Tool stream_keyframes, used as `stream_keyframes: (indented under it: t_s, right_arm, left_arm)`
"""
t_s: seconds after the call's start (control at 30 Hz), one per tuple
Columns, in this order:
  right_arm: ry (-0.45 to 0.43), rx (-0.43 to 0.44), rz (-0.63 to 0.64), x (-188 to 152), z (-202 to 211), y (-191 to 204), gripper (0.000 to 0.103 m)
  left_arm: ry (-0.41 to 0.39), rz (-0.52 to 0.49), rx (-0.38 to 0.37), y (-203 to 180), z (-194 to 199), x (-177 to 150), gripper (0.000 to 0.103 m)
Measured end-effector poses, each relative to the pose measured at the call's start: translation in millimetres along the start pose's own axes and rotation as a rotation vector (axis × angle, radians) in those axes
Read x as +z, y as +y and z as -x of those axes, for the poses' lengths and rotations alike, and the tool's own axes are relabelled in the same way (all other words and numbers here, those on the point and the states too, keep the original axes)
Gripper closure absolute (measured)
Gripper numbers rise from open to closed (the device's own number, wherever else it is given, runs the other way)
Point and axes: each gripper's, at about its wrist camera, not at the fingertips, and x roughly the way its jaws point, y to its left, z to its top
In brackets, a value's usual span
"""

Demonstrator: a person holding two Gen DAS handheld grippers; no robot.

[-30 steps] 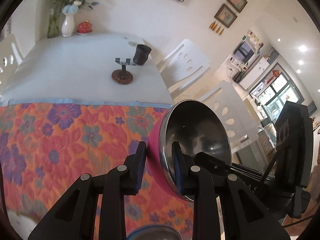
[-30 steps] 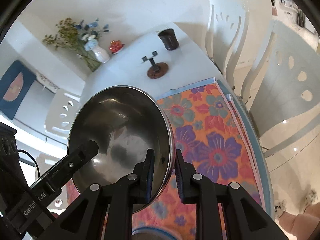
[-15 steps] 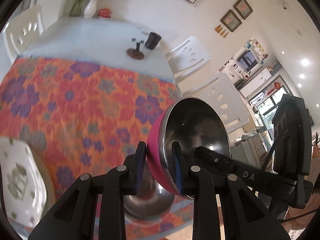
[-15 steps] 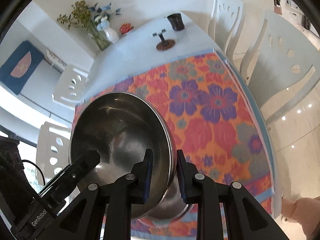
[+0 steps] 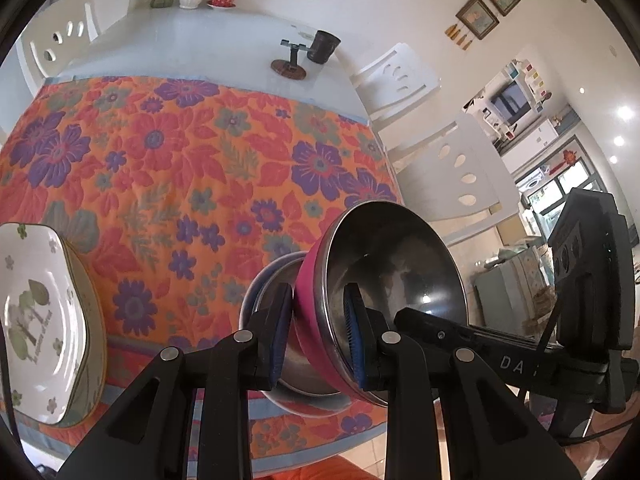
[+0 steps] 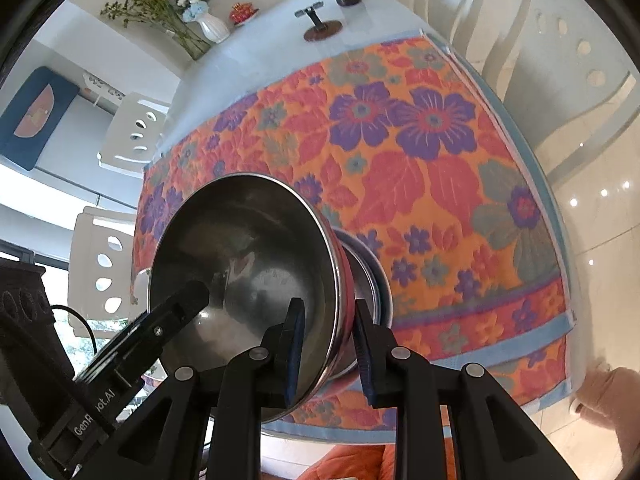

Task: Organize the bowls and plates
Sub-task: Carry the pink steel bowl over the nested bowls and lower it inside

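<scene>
My left gripper (image 5: 318, 334) clamped on the rim of the pink steel bowl (image 5: 394, 280), my right gripper (image 6: 328, 344) straddling its opposite rim, bowl tilted above a blue-rimmed bowl (image 5: 264, 292) on the floral bench (image 5: 180, 160), patterned plate (image 5: 36, 320) at left

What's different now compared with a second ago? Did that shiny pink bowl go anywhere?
The pink bowl, pinched at its rim by both the left hand-held gripper and the right hand-held gripper, has come toward the near table edge and down over the blue-rimmed steel bowl, which was barely in view before. A flowered plate has also come into view. Both grips stayed on; the floral cloth is unchanged.
</scene>
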Motion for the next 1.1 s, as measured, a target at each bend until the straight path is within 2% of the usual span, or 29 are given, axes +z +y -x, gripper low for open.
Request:
stream_keyframes:
  t_s: [0.1,0.17,0.37,0.57,0.7,0.77,0.97,1.07,1.1]
  right_arm:
    - [0.016,0.035,-0.02,-3,-4,-5,0.079]
    - [0.028,0.052,-0.042,-5,-7,-10,0.078]
    - [0.038,0.03,-0.043,-6,-12,-12,0.078]
    - [0.054,0.03,-0.056,-10,-21,-19,0.078]
    - [0.054,0.034,-0.067,-11,-23,-23,0.077]
    - [0.039,0.045,-0.069,-10,-21,-24,0.076]
    - [0.024,0.025,-0.036,-9,-23,-20,0.076]
    - [0.025,0.009,-0.035,-12,-33,-26,0.076]
    - [0.031,0.035,-0.049,-13,-36,-29,0.076]
  left_arm:
    - [0.005,-0.053,0.047,-4,-4,-3,0.081]
    - [0.017,-0.063,0.05,-6,-7,-5,0.081]
    - [0.042,-0.087,0.076,-7,-15,-11,0.081]
    - [0.054,-0.075,0.068,-4,-19,-12,0.079]
    - [0.011,-0.083,0.108,1,-15,-7,0.077]
    - [-0.008,-0.07,0.097,8,-11,-3,0.076]
    - [0.014,-0.002,0.066,26,-12,-2,0.076]
    - [0.022,-0.007,0.069,25,-13,-5,0.076]
    - [0.024,-0.011,0.072,25,-14,-5,0.076]
